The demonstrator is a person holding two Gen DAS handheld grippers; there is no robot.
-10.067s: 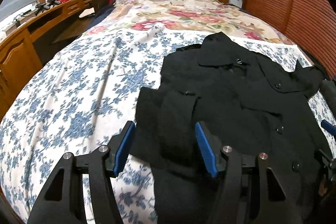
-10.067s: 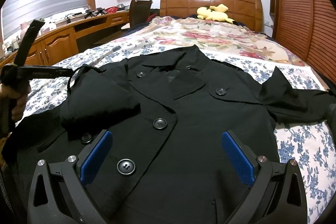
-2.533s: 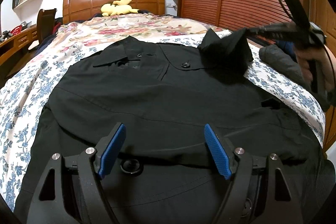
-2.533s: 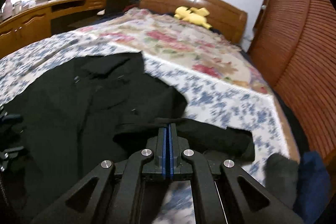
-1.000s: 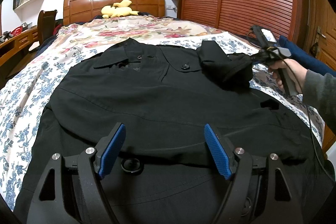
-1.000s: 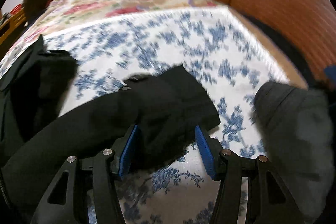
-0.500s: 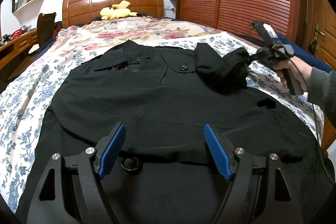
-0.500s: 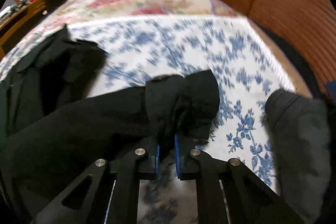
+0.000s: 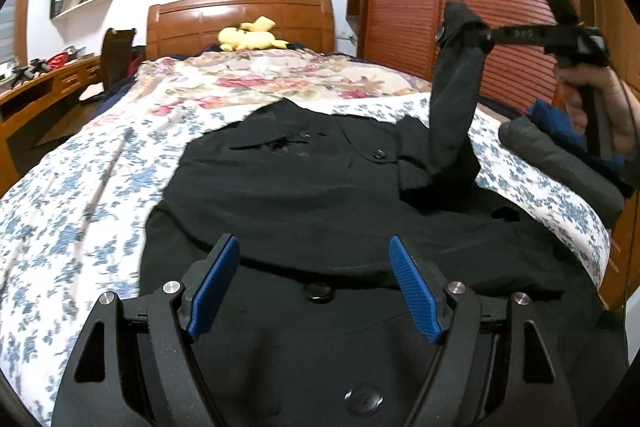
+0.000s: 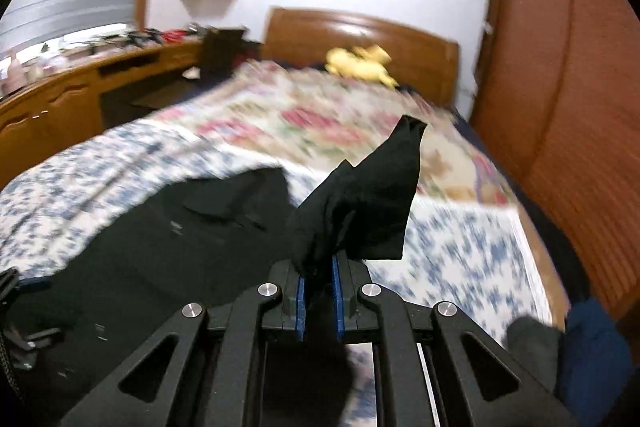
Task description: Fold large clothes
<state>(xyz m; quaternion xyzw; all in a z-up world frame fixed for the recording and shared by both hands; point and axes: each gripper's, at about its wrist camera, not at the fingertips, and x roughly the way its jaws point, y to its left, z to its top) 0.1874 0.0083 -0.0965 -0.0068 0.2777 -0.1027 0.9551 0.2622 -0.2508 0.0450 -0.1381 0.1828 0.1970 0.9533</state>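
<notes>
Black coat (image 9: 304,195): spread flat, front up, across the near half of the bed (image 9: 72,195), collar toward the headboard (image 9: 240,23), hem at the near edge under the left gripper.
Sleeve (image 9: 452,99): lifted clear of the coat body, hanging in a column from the cuff down to a bunched fold near the bed's right edge.
Right gripper (image 10: 318,295): blue pads clamped together on the sleeve cuff, black cloth sticking up past the tips; in the left wrist view (image 9: 486,37) raised above the bed's right edge, gripped by a hand (image 9: 592,95).
Left gripper (image 9: 314,285): jaws standing wide apart, nothing between the pads, poised above the coat's lower front and a button (image 9: 318,291).
Bedding: blue-flowered sheet under the coat, pink floral quilt (image 9: 256,75) beyond it.
Headboard end: yellow plush toy (image 9: 250,34).
Right edge: dark grey roll (image 9: 560,163) with blue cloth (image 9: 556,119) behind it.
</notes>
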